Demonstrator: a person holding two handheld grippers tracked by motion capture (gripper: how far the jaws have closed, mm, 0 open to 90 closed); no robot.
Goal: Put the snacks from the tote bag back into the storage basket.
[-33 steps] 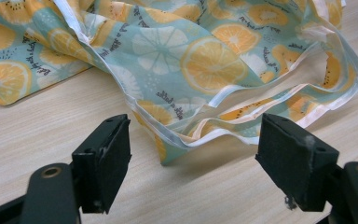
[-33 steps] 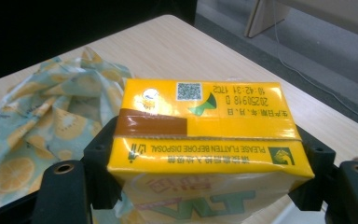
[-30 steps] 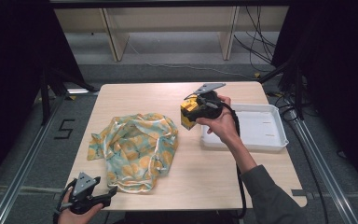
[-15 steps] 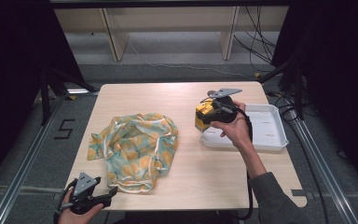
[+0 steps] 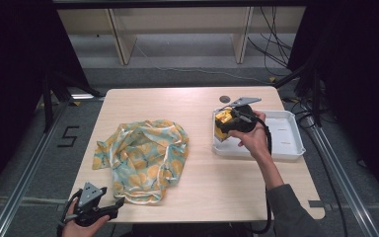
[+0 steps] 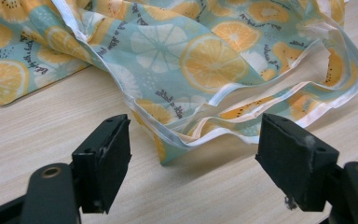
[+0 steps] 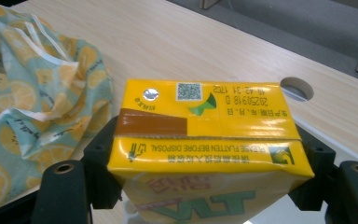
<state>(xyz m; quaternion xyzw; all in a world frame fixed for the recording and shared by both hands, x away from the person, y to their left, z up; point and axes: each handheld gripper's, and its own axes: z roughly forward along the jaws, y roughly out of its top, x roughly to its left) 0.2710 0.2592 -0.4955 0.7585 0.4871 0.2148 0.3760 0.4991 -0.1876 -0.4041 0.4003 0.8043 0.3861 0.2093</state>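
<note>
Your right gripper [image 5: 227, 126] pinched the yellow drink carton [image 7: 205, 135] over the white tray's [image 5: 296, 148] left edge. You did best to lower it level before letting go. Its long axis ran across the jaws. Your left gripper [image 6: 200, 161] was spread, near the citrus-print cloth [image 6: 205, 56].

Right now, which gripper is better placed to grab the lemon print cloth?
Left. The left gripper sits open at the lemon print cloth's near edge, jaws either side of a fold, while the right gripper holds the yellow drink carton over the white tray.
</note>
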